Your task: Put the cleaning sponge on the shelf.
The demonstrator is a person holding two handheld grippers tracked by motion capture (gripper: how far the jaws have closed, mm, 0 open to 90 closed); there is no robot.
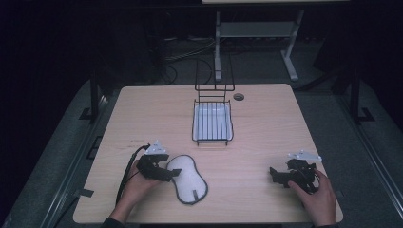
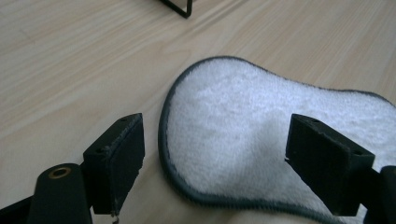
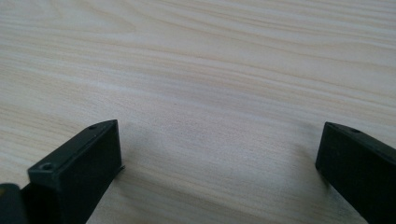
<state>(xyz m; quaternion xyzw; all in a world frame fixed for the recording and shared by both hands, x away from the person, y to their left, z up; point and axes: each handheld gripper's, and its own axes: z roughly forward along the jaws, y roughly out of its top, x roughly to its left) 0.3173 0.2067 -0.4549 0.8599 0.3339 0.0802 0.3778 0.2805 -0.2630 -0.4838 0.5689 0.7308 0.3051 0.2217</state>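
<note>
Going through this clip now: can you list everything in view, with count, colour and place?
Table: one, light wood grain, centre of the high view.
Wire rack: one, black wire with a white tray under it and an upright wire back, far middle of the table.
Cloth pad: one, white terry with a dark grey edge, peanut-shaped, lying flat on the near left of the table.
Cable hole: one, grey, far edge of the table beside the rack.
Table frame: one, white legs, on the floor beyond the table.
Left gripper: one, black, open, jaws either side of the pad's end.
Right gripper: one, black, open over bare table, near right.
Hands: two, each holding a gripper at the near edge.
</note>
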